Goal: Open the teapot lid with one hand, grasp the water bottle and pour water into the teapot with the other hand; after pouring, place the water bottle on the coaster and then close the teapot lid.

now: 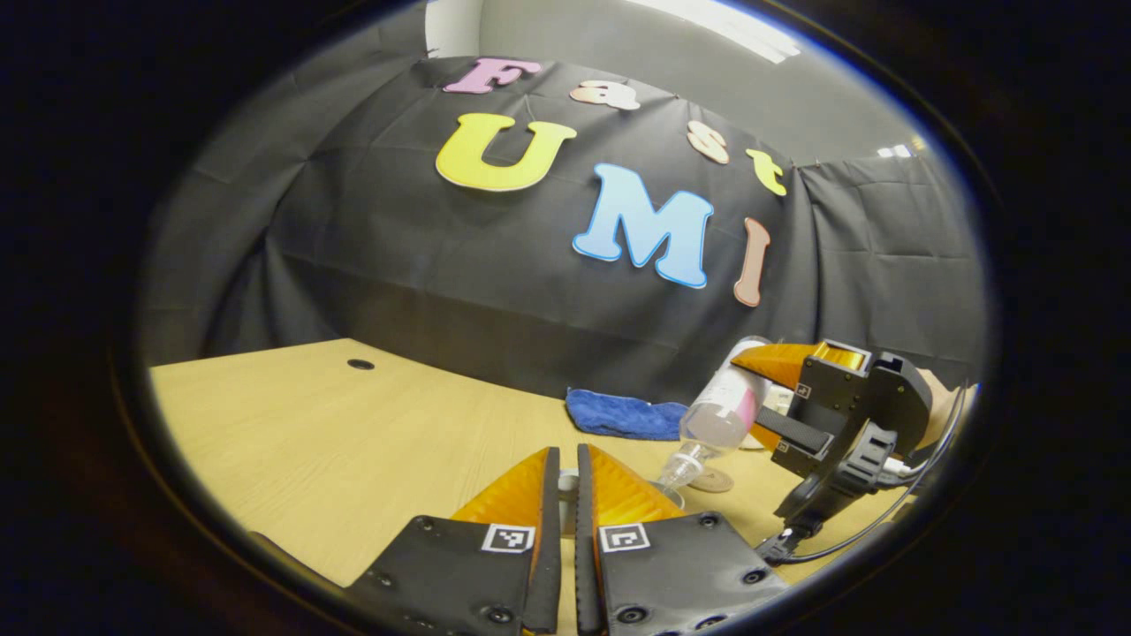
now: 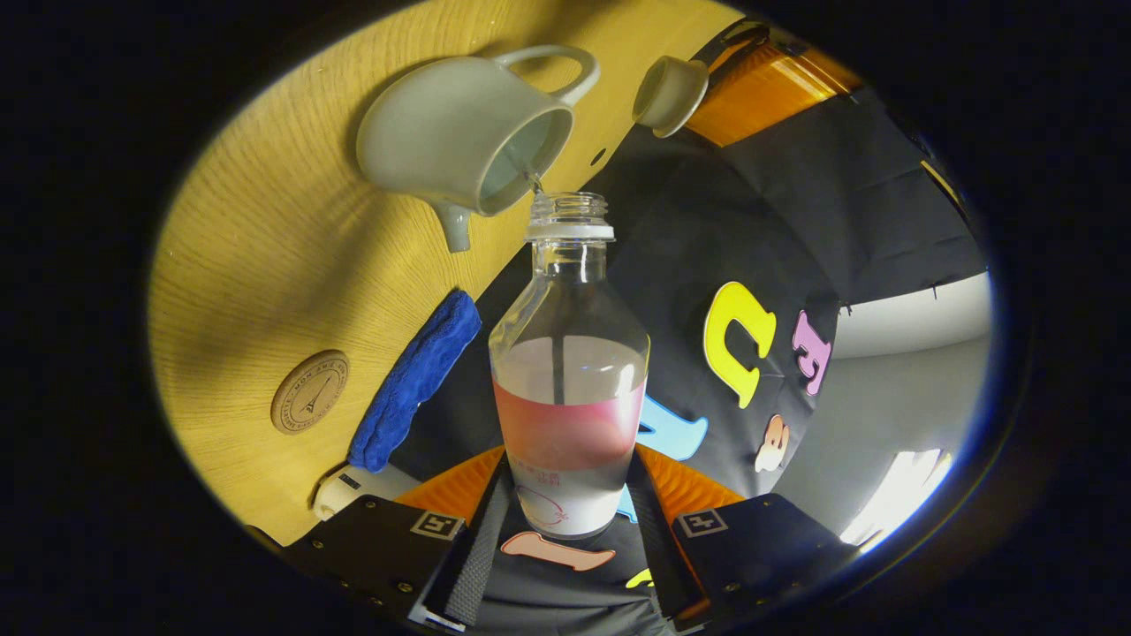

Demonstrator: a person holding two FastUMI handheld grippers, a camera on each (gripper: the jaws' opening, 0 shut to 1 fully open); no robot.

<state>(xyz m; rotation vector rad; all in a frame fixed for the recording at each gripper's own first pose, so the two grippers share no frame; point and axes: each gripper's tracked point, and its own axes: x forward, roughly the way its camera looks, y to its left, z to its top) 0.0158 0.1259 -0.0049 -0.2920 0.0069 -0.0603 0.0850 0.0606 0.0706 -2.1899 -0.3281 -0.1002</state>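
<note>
In the right gripper view the clear water bottle (image 2: 567, 353), capless with a pink label, lies tilted between my right gripper (image 2: 570, 461) fingers, which are shut on it. Its mouth is at the opening of the pale teapot (image 2: 459, 132), and a thin stream of water runs in. The teapot lid (image 2: 669, 93) hangs beside the pot, held by my left gripper (image 2: 707, 84). In the left gripper view my left gripper (image 1: 566, 455) is shut on a white bit of the lid (image 1: 566, 483). To the right, my right gripper (image 1: 751, 395) tips the bottle (image 1: 720, 411) downward.
A round wooden coaster (image 2: 309, 391) lies on the wooden table (image 2: 265, 238), with a folded blue cloth (image 2: 415, 380) next to it. A white object (image 2: 353, 486) sits near the table's back edge. The cloth (image 1: 623, 415) and coaster (image 1: 711, 480) lie just past the bottle.
</note>
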